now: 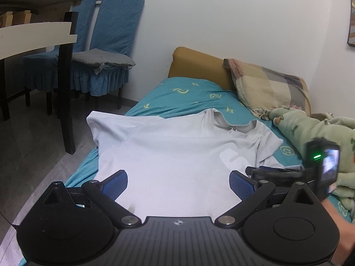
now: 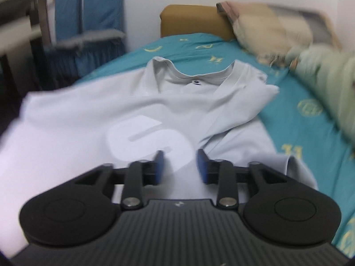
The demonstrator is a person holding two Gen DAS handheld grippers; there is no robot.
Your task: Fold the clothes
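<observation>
- Two hand-held grippers hang over one garment: the left hand-held gripper (image 1: 178, 185) has its blue pads spread wide with nothing between them, and the right hand-held gripper (image 2: 180, 166) has its pads a narrower gap apart, also with nothing between them.
- Directly under and just ahead of both lies the pale grey-blue cotton T-shirt with a white printed logo (image 1: 168, 155), front up on the bed with the teal patterned sheet (image 1: 188, 97), its hem nearest the grippers and its collar farthest.
- To the right of the right hand-held gripper, the sleeve on that side (image 2: 255, 102) is already turned in over the chest, rumpled rather than flat; whether that is a deliberate fold, the pictures do not settle.
- To the left of the left hand-held gripper, the other sleeve (image 1: 104, 122) lies spread out flat toward the bed's edge.
- My judgement: the shirt is at most partly folded; the left sleeve, the body's length and a tidy final shape all remain open.
- Beyond the collar sit a checked beige pillow (image 1: 266, 88) and, to the right, a pale green printed blanket (image 1: 310, 130), both clear of the shirt.
</observation>
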